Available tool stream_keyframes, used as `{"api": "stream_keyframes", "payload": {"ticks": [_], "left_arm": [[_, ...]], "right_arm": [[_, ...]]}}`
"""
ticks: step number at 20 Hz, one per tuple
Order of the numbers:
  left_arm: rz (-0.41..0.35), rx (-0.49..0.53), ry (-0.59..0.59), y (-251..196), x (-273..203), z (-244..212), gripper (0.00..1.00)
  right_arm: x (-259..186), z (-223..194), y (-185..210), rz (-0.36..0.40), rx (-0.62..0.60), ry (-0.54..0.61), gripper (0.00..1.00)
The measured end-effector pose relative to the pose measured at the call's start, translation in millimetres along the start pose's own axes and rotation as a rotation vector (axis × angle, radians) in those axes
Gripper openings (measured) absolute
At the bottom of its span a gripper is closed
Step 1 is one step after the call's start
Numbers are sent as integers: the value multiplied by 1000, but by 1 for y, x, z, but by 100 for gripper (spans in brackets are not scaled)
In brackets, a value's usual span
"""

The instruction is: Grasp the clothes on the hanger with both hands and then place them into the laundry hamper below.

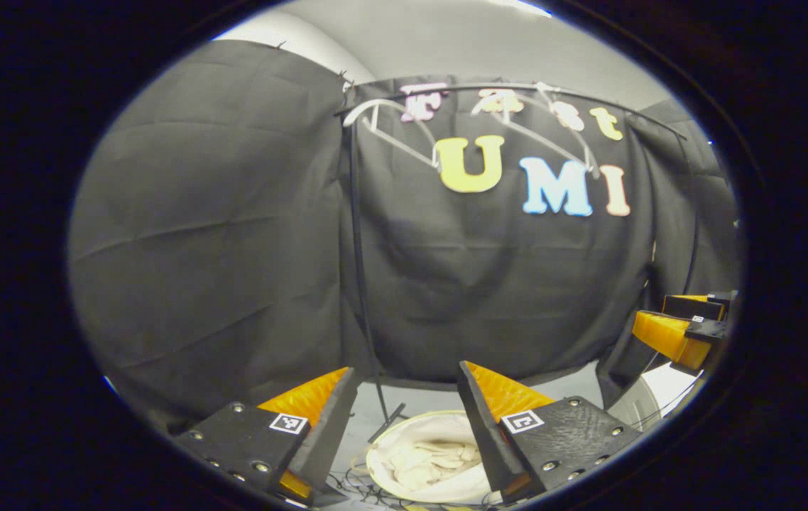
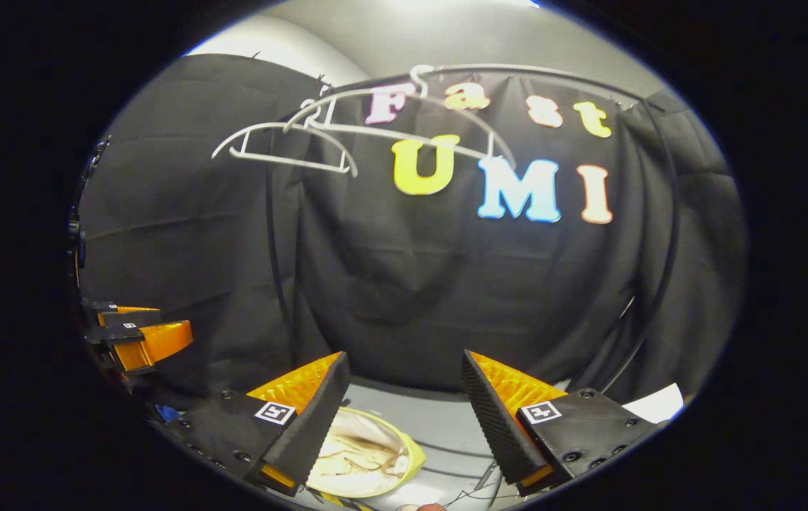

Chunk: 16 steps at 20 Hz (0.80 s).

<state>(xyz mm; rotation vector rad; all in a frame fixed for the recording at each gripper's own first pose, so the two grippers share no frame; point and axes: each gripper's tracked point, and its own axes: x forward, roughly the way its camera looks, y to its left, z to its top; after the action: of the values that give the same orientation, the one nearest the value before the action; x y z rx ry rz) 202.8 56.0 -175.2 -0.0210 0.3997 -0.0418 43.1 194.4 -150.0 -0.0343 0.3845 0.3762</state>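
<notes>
The clothes, pale cream and crumpled, lie inside the laundry hamper, a round soft-walled basket with a light rim that stands on the grey floor below the rail; in the right gripper view the same clothes sit in the hamper, whose rim there looks yellowish; nothing grips them, and they touch neither pair of tongs.

Above, a thin dark rail runs across the top of the black cloth wall; two bare white hangers hang from it, one to the left and one further right in the left gripper view; in the right gripper view the two hangers overlap, hooked on the rail; a dark upright pole of the rack comes down to the floor beside the hamper.

The left tongs are released, the two fingers spread well apart with the hamper seen in the gap between them, holding nothing; the right tongs are likewise released and bare, the hamper low between their fingers.

The right tongs also appear at the right edge of the left gripper view; the left tongs appear at the left edge of the right gripper view; some thin cables lie on the floor near the hamper.
</notes>
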Motion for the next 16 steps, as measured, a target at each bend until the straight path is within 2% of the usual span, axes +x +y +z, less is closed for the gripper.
{"api": "stream_keyframes", "payload": {"ticks": [6,9,13,15,16], "left_arm": [[-85,16,-151,-20,-35,88,84],[-98,22,-192,-24,-48,104,84],[-111,33,-230,-25,-72,111,84],[-113,40,-255,-26,-80,120,84],[-117,40,-262,-26,-84,123,83]], "right_arm": [[-71,69,-51,-113,3,-145,96],[-97,96,-66,-170,17,-218,96],[-119,117,-88,-230,55,-260,99],[-127,121,-96,-253,73,-285,99],[-129,121,-98,-260,75,-291,96]]}}
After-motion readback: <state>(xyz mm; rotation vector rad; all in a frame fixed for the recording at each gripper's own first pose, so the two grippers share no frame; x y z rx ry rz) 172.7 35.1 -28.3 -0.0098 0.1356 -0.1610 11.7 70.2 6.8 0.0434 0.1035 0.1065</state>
